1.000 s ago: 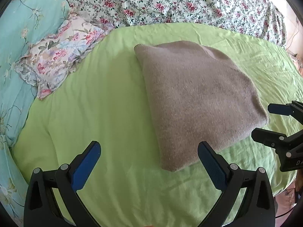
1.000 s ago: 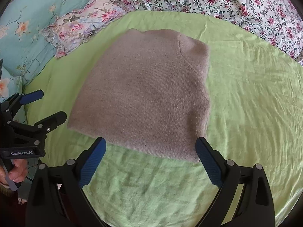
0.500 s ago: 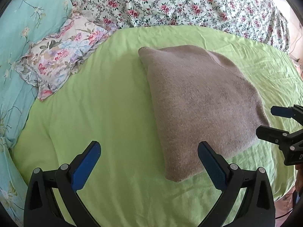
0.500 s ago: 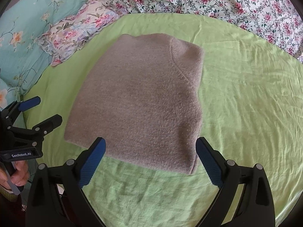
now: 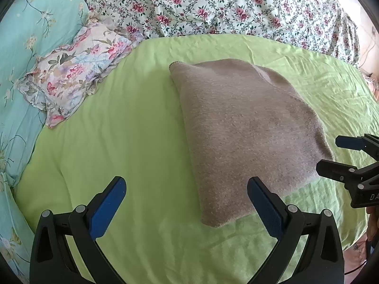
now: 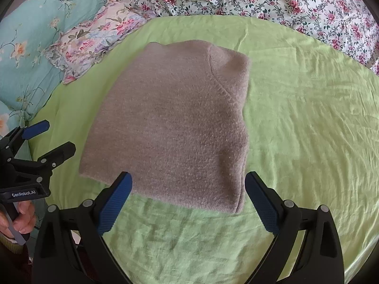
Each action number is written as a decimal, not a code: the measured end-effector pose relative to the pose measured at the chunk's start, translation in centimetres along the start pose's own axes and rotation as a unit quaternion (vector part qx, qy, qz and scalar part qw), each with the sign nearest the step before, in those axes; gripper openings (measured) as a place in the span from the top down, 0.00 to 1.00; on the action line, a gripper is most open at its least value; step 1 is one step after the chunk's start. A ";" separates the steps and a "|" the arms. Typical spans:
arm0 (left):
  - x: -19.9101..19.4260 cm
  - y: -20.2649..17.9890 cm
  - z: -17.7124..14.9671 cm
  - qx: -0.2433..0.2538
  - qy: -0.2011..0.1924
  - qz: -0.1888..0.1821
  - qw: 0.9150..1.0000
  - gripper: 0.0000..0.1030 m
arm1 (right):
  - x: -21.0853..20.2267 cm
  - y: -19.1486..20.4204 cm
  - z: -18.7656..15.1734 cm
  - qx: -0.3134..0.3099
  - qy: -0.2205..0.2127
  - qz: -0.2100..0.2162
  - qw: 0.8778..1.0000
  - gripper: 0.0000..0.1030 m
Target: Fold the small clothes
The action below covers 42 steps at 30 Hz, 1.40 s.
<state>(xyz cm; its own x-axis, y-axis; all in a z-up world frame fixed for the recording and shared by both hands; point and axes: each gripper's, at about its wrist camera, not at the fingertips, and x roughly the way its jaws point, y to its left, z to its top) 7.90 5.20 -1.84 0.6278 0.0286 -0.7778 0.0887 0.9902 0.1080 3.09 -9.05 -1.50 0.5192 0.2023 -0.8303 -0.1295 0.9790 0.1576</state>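
Note:
A taupe knit garment (image 5: 244,130) lies folded into a flat rectangle on the green sheet (image 5: 123,127); it also shows in the right wrist view (image 6: 175,127). My left gripper (image 5: 187,190) is open and empty, above the sheet at the garment's near left corner. My right gripper (image 6: 188,188) is open and empty, just short of the garment's near edge. Each gripper shows in the other's view, the right one (image 5: 331,156) at the garment's right side, the left one (image 6: 56,139) at its left side. Neither touches the cloth.
A floral frilled pillow (image 5: 71,75) and a teal pillow (image 5: 30,30) lie at the far left. A floral quilt (image 5: 225,7) runs along the back. The green sheet extends to the right of the garment (image 6: 308,118).
Both grippers have drawn back a little from the garment, which now looks smaller and farther. The garment has not moved. Both stay open.

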 end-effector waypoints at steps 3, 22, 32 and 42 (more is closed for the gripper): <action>-0.2 0.0 0.0 0.000 -0.002 -0.002 1.000 0.01 | 0.0 0.0 0.0 0.000 0.001 0.003 1.000 0.07; -0.5 -0.2 -0.6 0.001 -0.008 -0.006 1.000 0.01 | -0.1 0.8 -0.3 0.000 -0.008 0.010 1.000 0.07; -0.7 -0.3 -0.5 0.001 -0.010 -0.008 1.000 0.01 | -0.5 1.0 -0.3 -0.002 -0.014 0.012 1.000 0.07; -0.9 -0.3 -0.5 0.000 -0.013 -0.012 1.000 0.01 | -0.7 1.3 -0.2 -0.001 -0.015 0.012 1.000 0.07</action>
<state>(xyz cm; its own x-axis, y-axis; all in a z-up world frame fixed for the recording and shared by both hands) 6.93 4.92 -1.44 0.6453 0.0014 -0.7639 0.1047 0.9904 0.0902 2.37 -7.93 -0.85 0.5407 0.2270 -0.8100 -0.1443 0.9736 0.1766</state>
